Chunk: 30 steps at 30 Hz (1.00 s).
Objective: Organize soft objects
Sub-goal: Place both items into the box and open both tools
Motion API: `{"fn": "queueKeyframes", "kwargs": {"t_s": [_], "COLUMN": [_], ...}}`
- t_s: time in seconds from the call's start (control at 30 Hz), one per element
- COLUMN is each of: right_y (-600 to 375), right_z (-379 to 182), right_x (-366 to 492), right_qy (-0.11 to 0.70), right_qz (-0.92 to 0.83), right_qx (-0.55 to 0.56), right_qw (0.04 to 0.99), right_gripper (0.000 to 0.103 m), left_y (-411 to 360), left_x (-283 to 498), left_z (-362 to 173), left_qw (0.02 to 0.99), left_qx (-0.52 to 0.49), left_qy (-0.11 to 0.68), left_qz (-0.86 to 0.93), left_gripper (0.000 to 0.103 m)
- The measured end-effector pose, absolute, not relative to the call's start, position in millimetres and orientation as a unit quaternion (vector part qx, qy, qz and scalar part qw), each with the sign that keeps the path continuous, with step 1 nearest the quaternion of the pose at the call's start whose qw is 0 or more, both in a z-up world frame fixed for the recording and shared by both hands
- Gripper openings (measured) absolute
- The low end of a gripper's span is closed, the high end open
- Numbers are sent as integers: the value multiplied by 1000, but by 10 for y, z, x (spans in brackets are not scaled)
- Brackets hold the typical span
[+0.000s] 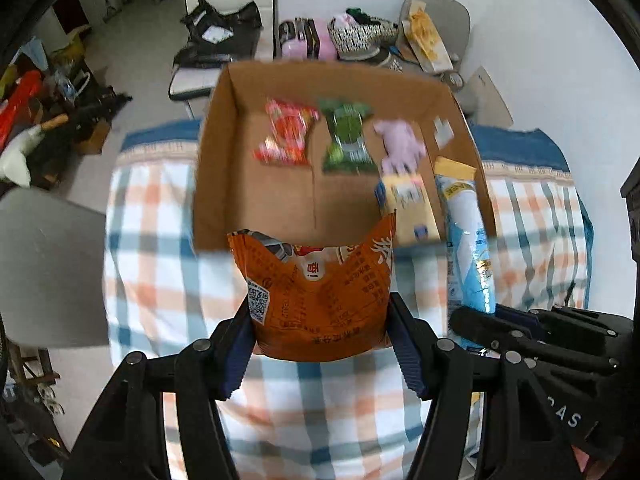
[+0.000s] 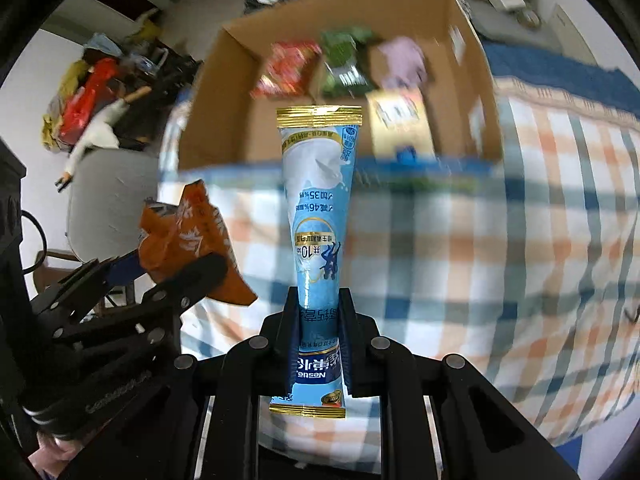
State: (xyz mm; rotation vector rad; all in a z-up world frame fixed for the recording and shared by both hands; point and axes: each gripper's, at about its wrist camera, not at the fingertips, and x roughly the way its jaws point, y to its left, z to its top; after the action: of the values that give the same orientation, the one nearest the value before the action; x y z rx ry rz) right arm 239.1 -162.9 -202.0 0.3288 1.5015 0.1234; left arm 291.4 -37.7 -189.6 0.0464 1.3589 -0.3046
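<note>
My left gripper (image 1: 320,320) is shut on an orange snack bag (image 1: 320,292), held above the checked cloth in front of the cardboard box (image 1: 212,140). My right gripper (image 2: 319,312) is shut on a long blue Nestlé sachet (image 2: 318,184) with gold ends, pointing toward the same box (image 2: 208,92). The sachet also shows at the right of the left wrist view (image 1: 466,240), and the orange bag shows at the left of the right wrist view (image 2: 192,236). In the box lie a red packet (image 1: 286,132), a green packet (image 1: 346,136), a pink plush toy (image 1: 400,144) and a yellow packet (image 1: 410,208).
The box sits on a table covered by a blue, orange and white checked cloth (image 1: 152,240). A grey chair (image 1: 44,268) stands at the left. Bags and clutter (image 1: 352,36) lie behind the box, and more clutter on the floor at far left (image 1: 48,120).
</note>
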Motion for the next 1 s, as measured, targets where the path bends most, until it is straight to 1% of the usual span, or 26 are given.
{"fn": "queueKeyframes", "kwargs": {"t_s": [0.2, 0.33, 0.5, 0.73, 0.97, 1.0], "right_y": [-1633, -1843, -2192, -2451, -2538, -2540], "right_z": [-1937, -1942, -2170, -2574, -2843, -2875], "right_x": [2931, 3266, 3664, 3999, 4075, 4076], "right_qy": [659, 656, 674, 699, 711, 711], "right_qz": [33, -3, -49, -81, -89, -89], "right_qx": [153, 125, 102, 82, 74, 73], "right_qw": [736, 744, 730, 706, 694, 694], "right_gripper": [18, 18, 18, 18, 18, 18], "left_y": [-346, -437, -647, -806, -801, -802], "left_x": [3443, 3777, 4090, 4274, 4333, 4341], "left_z": [-1890, -2008, -2318, -2768, -2971, -2988], "left_qw": [764, 751, 720, 690, 679, 678], "left_qx": [32, 44, 62, 71, 68, 71], "left_qy": [630, 645, 677, 708, 719, 720], "left_qz": [-135, -135, -142, -135, -133, -131], "left_gripper": [59, 59, 59, 59, 60, 61]}}
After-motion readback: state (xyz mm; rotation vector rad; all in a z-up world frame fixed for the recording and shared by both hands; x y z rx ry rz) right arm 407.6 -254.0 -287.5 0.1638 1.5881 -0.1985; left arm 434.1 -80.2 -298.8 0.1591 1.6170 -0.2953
